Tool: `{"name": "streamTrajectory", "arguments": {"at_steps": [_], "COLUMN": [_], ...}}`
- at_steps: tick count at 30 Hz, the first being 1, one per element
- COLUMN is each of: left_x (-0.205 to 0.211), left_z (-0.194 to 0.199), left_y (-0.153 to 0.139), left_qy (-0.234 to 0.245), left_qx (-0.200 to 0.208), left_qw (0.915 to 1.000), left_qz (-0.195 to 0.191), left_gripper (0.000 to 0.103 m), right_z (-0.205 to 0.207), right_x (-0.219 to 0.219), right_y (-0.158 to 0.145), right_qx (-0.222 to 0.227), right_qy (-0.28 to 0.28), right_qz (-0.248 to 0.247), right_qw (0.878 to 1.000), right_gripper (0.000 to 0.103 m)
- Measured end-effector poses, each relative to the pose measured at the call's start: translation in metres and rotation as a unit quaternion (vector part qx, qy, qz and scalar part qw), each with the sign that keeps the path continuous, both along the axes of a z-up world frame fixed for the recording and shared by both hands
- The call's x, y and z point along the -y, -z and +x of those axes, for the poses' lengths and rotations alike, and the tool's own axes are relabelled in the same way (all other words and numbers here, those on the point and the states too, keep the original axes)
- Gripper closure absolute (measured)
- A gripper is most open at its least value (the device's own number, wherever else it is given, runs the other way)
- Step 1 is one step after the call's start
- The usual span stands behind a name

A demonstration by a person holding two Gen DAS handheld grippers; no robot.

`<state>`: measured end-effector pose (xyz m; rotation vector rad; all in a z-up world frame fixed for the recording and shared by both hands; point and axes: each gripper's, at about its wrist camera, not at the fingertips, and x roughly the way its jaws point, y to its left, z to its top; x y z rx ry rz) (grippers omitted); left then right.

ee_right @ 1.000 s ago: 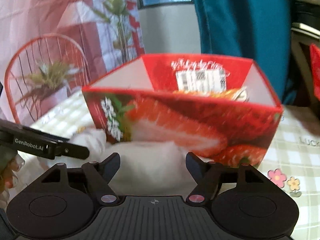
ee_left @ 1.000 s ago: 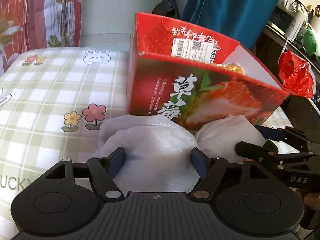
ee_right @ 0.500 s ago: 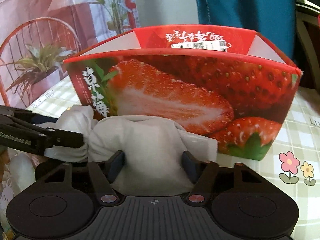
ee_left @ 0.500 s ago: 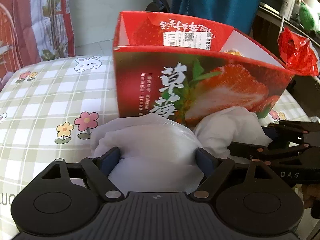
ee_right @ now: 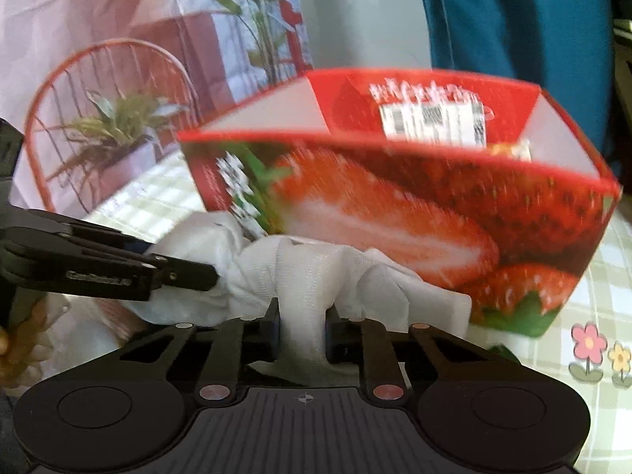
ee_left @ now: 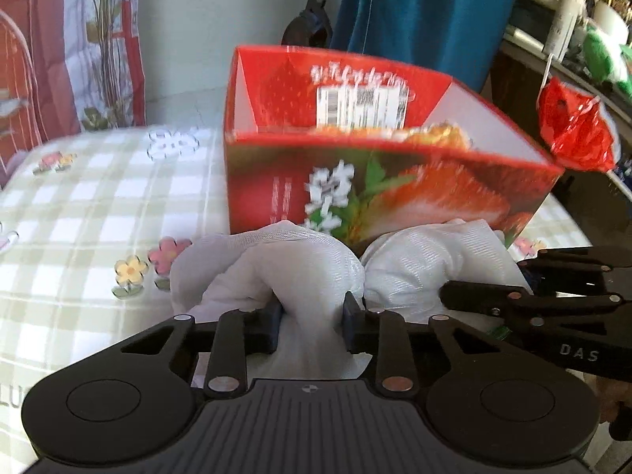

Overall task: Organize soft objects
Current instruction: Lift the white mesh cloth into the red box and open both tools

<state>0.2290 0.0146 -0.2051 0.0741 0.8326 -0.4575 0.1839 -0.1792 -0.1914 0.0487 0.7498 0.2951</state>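
A white soft cloth (ee_left: 276, 260) lies bunched in front of a red strawberry-print box (ee_left: 395, 181) on the checked bedspread. My left gripper (ee_left: 312, 322) is shut on the cloth's left end. My right gripper (ee_right: 302, 328) is shut on the cloth's other end (ee_right: 316, 272), next to the box (ee_right: 395, 205). Each gripper shows in the other's view: the right one (ee_left: 525, 296) at the right, the left one (ee_right: 118, 264) at the left. A yellow-orange item (ee_left: 442, 134) lies inside the open box.
The green-and-white checked bedspread (ee_left: 79, 213) with flower prints spreads to the left. A floral curtain (ee_left: 71, 39) and a blue drape (ee_left: 426, 12) hang behind. A red plastic bag (ee_left: 572, 134) hangs at the right beside a dark shelf.
Both grippers have closed from open onto the white cloth. The box now appears slightly farther and both views are blurred by movement.
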Motion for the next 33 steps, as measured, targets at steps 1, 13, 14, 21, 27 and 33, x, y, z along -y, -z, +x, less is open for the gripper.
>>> {"name": "streamTrajectory", "arguments": {"at_steps": [1, 13, 14, 21, 27, 33], "left_x": [-0.003, -0.009, -0.007, 0.028, 0.047, 0.058], "left_z": [-0.002, -0.013, -0.011, 0.014, 0.042, 0.054], "left_y": [-0.006, -0.101, -0.106, -0.119, -0.099, -0.078], "left_qy": [0.001, 0.015, 0.013, 0.008, 0.002, 0.007], "left_qx": [0.005, 0.116, 0.122, 0.149, 0.127, 0.111], "left_qw": [1.0000, 0.9924, 0.9914, 0.9875, 0.9906, 0.9934], "left_qz": [-0.005, -0.038, -0.043, -0.051, -0.050, -0.029], "left_gripper": [0.072, 0.072, 0.072, 0.070, 0.069, 0.064], "right_z": [-0.002, -0.006, -0.004, 0.016, 0.045, 0.059], "right_x": [-0.001, 0.000, 0.001, 0.016, 0.035, 0.045], "right_y": [-0.006, -0.093, -0.100, -0.135, -0.125, -0.096], "right_qx": [0.007, 0.114, 0.124, 0.171, 0.158, 0.127], "right_qy": [-0.005, -0.041, -0.041, -0.022, 0.014, 0.044], "right_qz": [0.001, 0.018, 0.019, 0.001, -0.013, -0.014], "right_qw": [1.000, 0.993, 0.991, 0.985, 0.987, 0.991], "right_gripper": [0.085, 0.085, 0.085, 0.085, 0.085, 0.085]}}
